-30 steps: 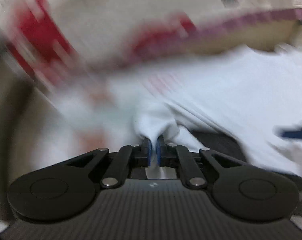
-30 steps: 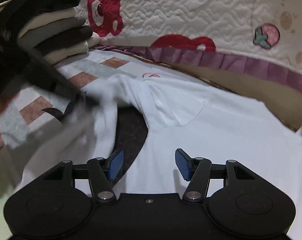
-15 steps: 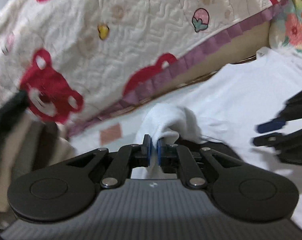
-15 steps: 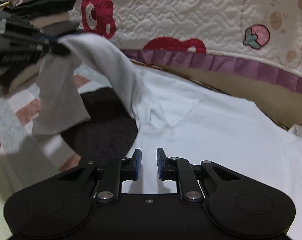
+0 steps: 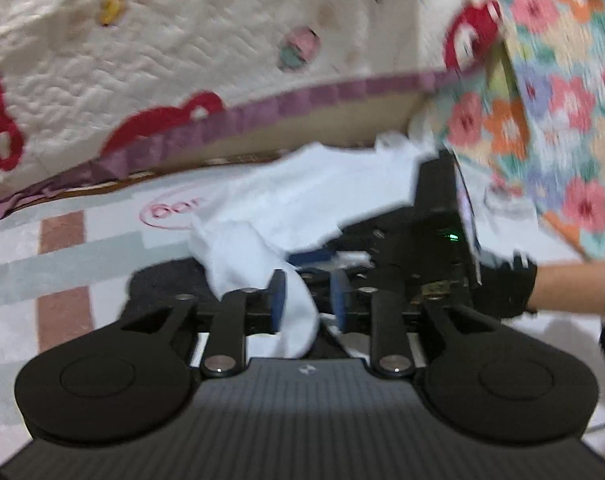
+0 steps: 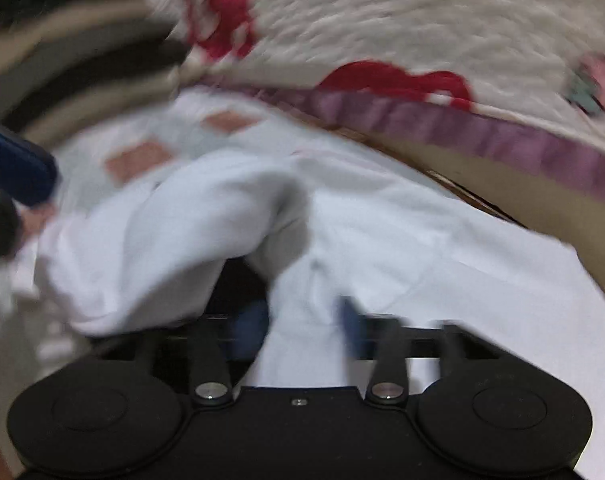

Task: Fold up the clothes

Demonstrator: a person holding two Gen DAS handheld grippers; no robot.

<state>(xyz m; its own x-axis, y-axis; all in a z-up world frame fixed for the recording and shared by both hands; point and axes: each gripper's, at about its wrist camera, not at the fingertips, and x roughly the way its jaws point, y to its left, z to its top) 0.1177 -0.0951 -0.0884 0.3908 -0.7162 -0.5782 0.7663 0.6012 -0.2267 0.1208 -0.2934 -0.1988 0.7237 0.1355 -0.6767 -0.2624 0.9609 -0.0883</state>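
Biggest thing in both views is the quilted cream blanket [image 5: 206, 40], puffy stitched texture with red bear shapes and a pleated purple trim, filling the whole top of each frame. Below it is a flat checked mat [image 5: 62, 248] in pale grey, white and terracotta squares.

The white shirt [image 6: 402, 232] is what I'm folding. It's soft, matte cotton, spread across the middle and right of the right wrist view, with one part bunched into a rounded hump centre left. In the left wrist view it sits mid-frame, and a floppy sleeve-like tongue of it droops down between my left gripper [image 5: 307, 300] fingers. Those jaws are partway apart and opening; the cloth leans on the left blue pad and clears the right one, so nothing is pinched there.

The right gripper [image 6: 302, 324] has a fold of the shirt standing up between its blue pads. It's opening slightly too, and the blur is so heavy I honestly can't tell whether the pads are squeezing the cloth.

A floral cloth [image 5: 550, 92] with orange and pink flowers is cut off at the upper right of the left view. A stack of folded dark and tan clothes [image 6: 70, 60] is smeared across the upper left of the right view.

My right hand [image 5: 506, 288], black-gloved with bare wrist, reaches in from the right edge.
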